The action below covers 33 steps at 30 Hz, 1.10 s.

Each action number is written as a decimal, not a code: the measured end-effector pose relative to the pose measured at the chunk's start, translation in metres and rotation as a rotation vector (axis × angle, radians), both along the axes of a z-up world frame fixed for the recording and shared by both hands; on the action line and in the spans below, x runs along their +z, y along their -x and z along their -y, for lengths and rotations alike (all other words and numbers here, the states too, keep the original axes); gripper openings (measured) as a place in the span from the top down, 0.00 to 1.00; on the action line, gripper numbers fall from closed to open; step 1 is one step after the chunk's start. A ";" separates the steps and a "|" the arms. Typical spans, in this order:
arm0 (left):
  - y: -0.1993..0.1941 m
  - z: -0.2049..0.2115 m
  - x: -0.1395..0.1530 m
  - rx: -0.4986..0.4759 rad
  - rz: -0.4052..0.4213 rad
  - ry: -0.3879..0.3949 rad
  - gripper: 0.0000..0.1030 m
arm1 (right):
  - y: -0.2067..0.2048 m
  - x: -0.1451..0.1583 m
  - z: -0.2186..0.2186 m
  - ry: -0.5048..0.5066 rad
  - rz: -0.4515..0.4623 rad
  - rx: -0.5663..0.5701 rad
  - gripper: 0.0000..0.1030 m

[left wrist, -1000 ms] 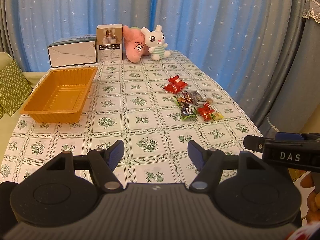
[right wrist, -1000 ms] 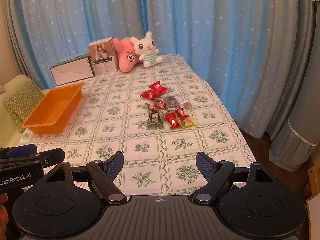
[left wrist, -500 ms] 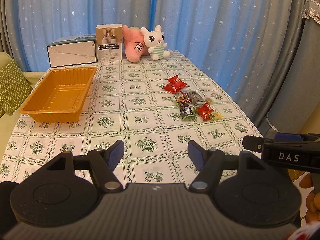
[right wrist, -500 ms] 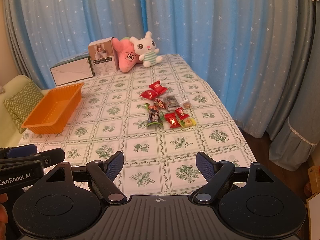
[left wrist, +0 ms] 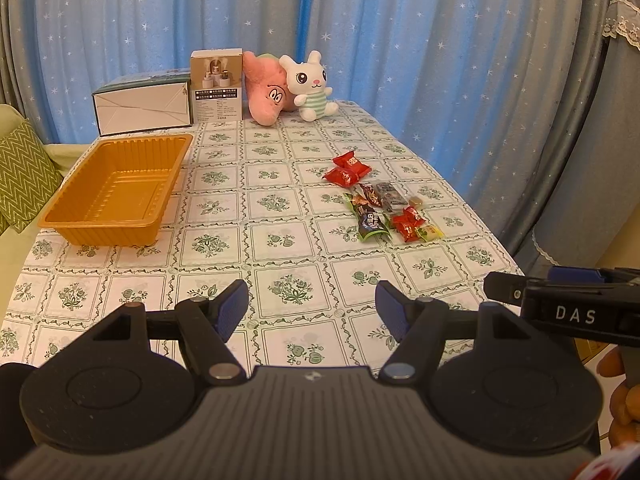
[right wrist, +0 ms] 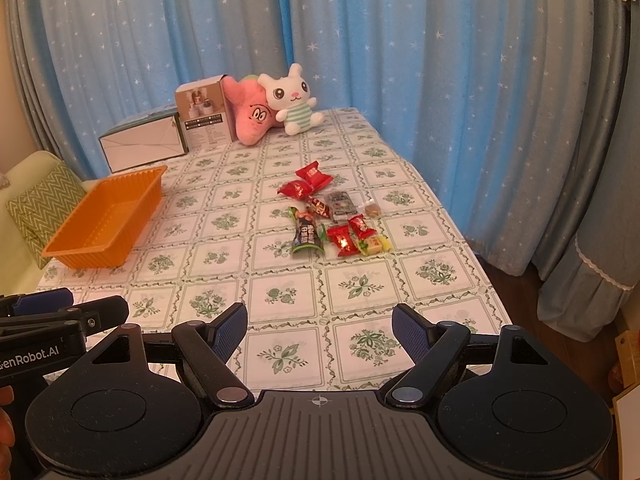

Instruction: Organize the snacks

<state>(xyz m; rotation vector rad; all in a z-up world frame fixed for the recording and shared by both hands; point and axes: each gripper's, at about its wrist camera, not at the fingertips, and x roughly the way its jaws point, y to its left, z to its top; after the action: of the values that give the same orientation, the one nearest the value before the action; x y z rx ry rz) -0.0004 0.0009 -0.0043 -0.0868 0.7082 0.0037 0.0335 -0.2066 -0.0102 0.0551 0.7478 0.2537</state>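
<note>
Several wrapped snacks [left wrist: 376, 200] lie in a loose cluster right of the table's middle; the cluster also shows in the right wrist view [right wrist: 332, 216]. It holds red packets, a dark green-edged packet [right wrist: 306, 236] and small candies. An empty orange tray [left wrist: 114, 192] stands at the left; it also shows in the right wrist view [right wrist: 106, 220]. My left gripper [left wrist: 312, 308] is open and empty above the table's near edge. My right gripper [right wrist: 320, 328] is open and empty, also near that edge, well short of the snacks.
At the back stand a white box [left wrist: 142, 108], a tan product box [left wrist: 216, 84], a pink plush [left wrist: 266, 88] and a white bunny plush [left wrist: 310, 84]. Blue star curtains hang behind. A green cushion [left wrist: 22, 176] lies left of the table [left wrist: 280, 240].
Both grippers have stayed open and almost still. The snacks and the tray have not moved.
</note>
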 end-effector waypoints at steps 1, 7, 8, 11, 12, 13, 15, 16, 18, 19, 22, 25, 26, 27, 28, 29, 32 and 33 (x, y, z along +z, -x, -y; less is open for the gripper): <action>0.000 0.000 0.000 0.000 0.001 0.000 0.34 | 0.000 0.000 0.000 0.000 0.000 0.001 0.23; 0.000 0.002 0.001 0.000 0.000 0.002 0.34 | 0.000 0.000 0.000 0.000 -0.001 0.000 0.23; 0.000 0.002 0.001 0.000 0.000 0.004 0.34 | 0.000 0.000 0.000 0.000 -0.001 0.000 0.23; -0.001 0.005 0.002 0.000 0.002 -0.002 0.34 | 0.000 0.000 0.000 0.001 0.000 0.000 0.23; 0.000 0.006 0.002 0.001 0.001 -0.001 0.34 | 0.000 0.000 0.000 0.000 0.000 0.000 0.23; 0.000 0.007 0.002 0.000 0.002 -0.001 0.34 | 0.000 0.000 -0.001 0.000 0.000 0.000 0.23; 0.000 0.006 0.002 0.000 0.001 -0.002 0.34 | 0.000 0.000 -0.001 0.001 0.000 0.000 0.23; 0.000 0.006 0.002 0.000 0.001 -0.001 0.34 | 0.000 0.000 -0.001 0.001 0.000 0.000 0.23; 0.000 0.007 0.002 0.001 0.001 0.000 0.34 | 0.000 0.000 -0.001 0.000 0.000 0.000 0.23; 0.000 0.007 0.002 0.000 0.001 -0.001 0.34 | 0.000 0.000 -0.001 0.000 0.000 0.000 0.23; 0.000 0.007 0.002 0.000 0.001 0.000 0.34 | 0.000 0.000 -0.001 0.001 0.000 0.000 0.23; 0.000 0.007 0.002 0.000 0.001 -0.001 0.34 | 0.000 0.000 -0.002 0.001 0.001 0.000 0.23; 0.000 0.007 0.003 -0.001 0.002 0.000 0.34 | 0.000 0.000 -0.002 0.000 0.002 0.000 0.23; -0.001 0.007 0.003 -0.001 0.004 0.002 0.34 | 0.000 0.000 -0.001 -0.001 0.005 -0.002 0.23; -0.001 0.007 0.003 -0.001 0.004 0.005 0.34 | 0.000 0.000 0.000 -0.003 0.007 -0.003 0.23; -0.002 0.007 0.003 -0.001 0.003 0.009 0.34 | -0.001 -0.001 0.003 -0.008 0.010 -0.007 0.23; -0.006 0.006 0.001 -0.009 0.001 0.024 0.34 | -0.002 -0.001 0.010 -0.019 0.022 -0.023 0.23; -0.008 0.005 0.000 -0.017 0.001 0.034 0.34 | -0.003 -0.001 0.013 -0.022 0.027 -0.027 0.23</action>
<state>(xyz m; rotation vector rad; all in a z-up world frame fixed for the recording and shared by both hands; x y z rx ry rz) 0.0072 -0.0040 -0.0039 -0.1134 0.7080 -0.0247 0.0360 -0.2196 -0.0107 0.0821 0.7173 0.2368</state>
